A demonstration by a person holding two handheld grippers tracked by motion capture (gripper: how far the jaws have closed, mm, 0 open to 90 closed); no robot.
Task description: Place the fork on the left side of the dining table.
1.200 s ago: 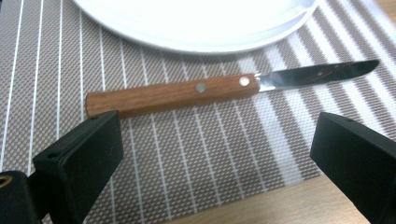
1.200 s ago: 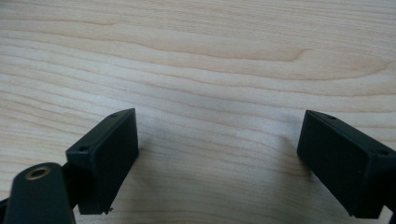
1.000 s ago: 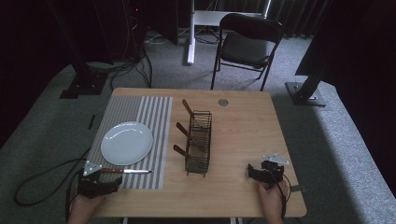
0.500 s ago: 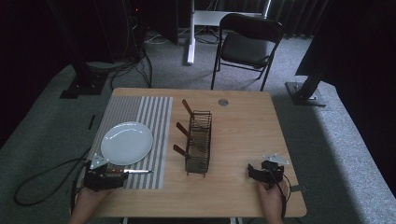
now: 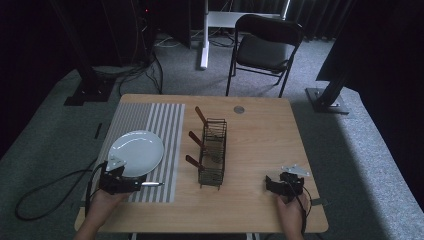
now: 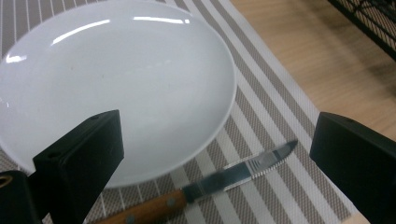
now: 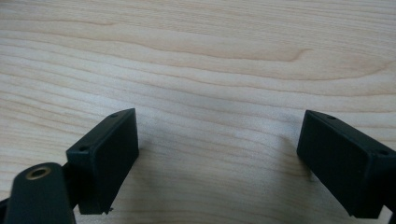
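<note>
Your left gripper (image 6: pixel 212 154) has its jaws spread wide with nothing between them, hovering low over the near edge of the grey-and-white striped placemat (image 5: pixel 167 125). The wooden-handled steak knife with the serrated steel blade (image 6: pixel 210 186) lies flat on the mat right under that gap, just beside the near rim of the round white ceramic plate (image 6: pixel 112 84) and, as far as I can tell, not touching it. Long axis: in the left gripper view it runs from the handle at bottom left up to the tip at right, so roughly across the jaw line rather than along it; judging from that, you'd need a wrist turn before closing, or the pads meet the knife end-on. In the high view the blade (image 5: pixel 151 184) pokes out to the right of the left gripper (image 5: pixel 120 181), tip toward the black wire cutlery rack (image 5: pixel 212 150); the handle is hidden there under the tool. Your right gripper (image 7: pixel 217 158) is also wide and empty, over bare light wooden table (image 7: pixel 201 56), well apart from the knife (image 5: pixel 282 186). Left hand is plainly the nearer one for the pick.
</note>
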